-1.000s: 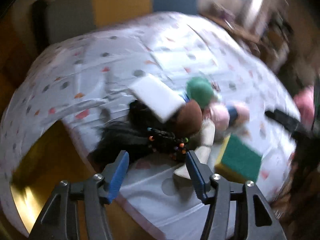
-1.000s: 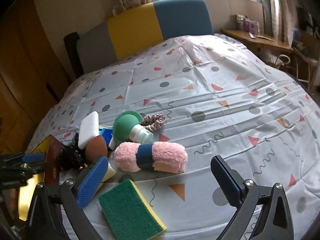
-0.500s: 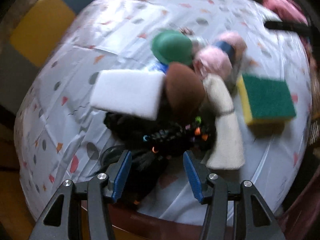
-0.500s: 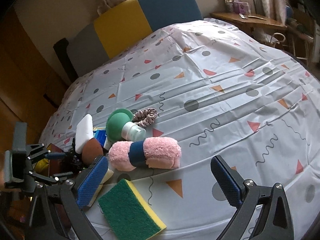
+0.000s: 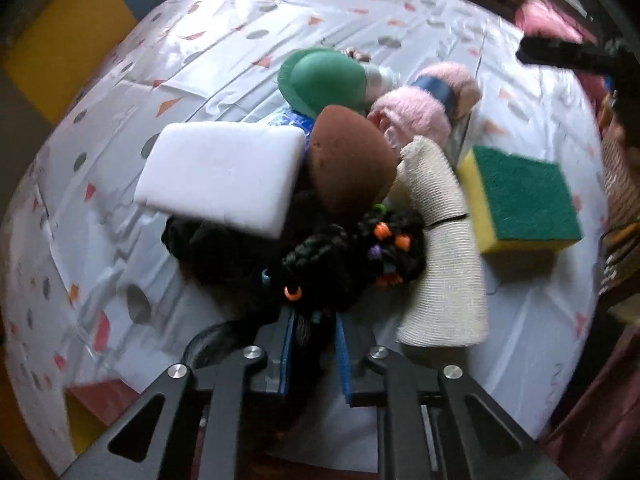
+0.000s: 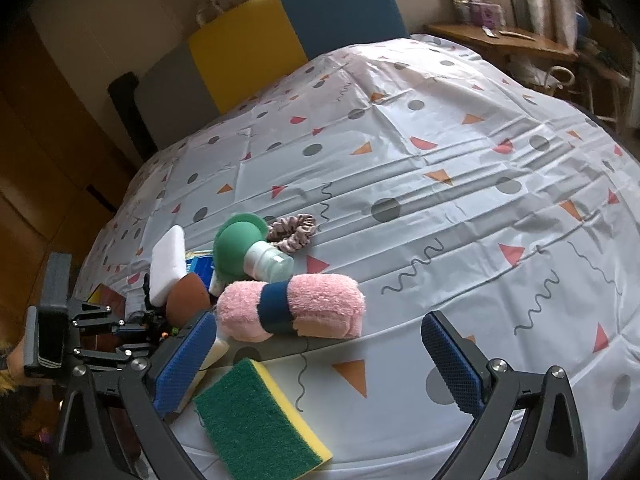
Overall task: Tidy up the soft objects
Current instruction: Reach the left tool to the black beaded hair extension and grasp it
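A pile of soft things lies at the table's near left corner. My left gripper (image 5: pixel 314 346) is shut on a black braided hairpiece with coloured beads (image 5: pixel 340 256) at the pile's front. Behind it lie a white foam block (image 5: pixel 224 174), a brown sponge (image 5: pixel 350 164), a green puff (image 5: pixel 320 80), a rolled pink towel (image 5: pixel 420 108), a cream rolled cloth (image 5: pixel 444 252) and a green-and-yellow sponge (image 5: pixel 520 204). My right gripper (image 6: pixel 320 364) is open and empty, its fingers either side of the pink towel (image 6: pixel 292 308) and the green sponge (image 6: pixel 256 420). My left gripper also shows in the right wrist view (image 6: pixel 140 332).
A pink scrunchie (image 6: pixel 292 232) lies behind the green puff (image 6: pixel 236 248). The patterned tablecloth (image 6: pixel 440 184) spreads to the right. A yellow, blue and grey chair back (image 6: pixel 280 36) stands at the far edge. A wooden shelf (image 6: pixel 500 40) is at the far right.
My left gripper moved forward and down onto the black hairpiece and closed on it. My right gripper stayed open and shifted only slightly.
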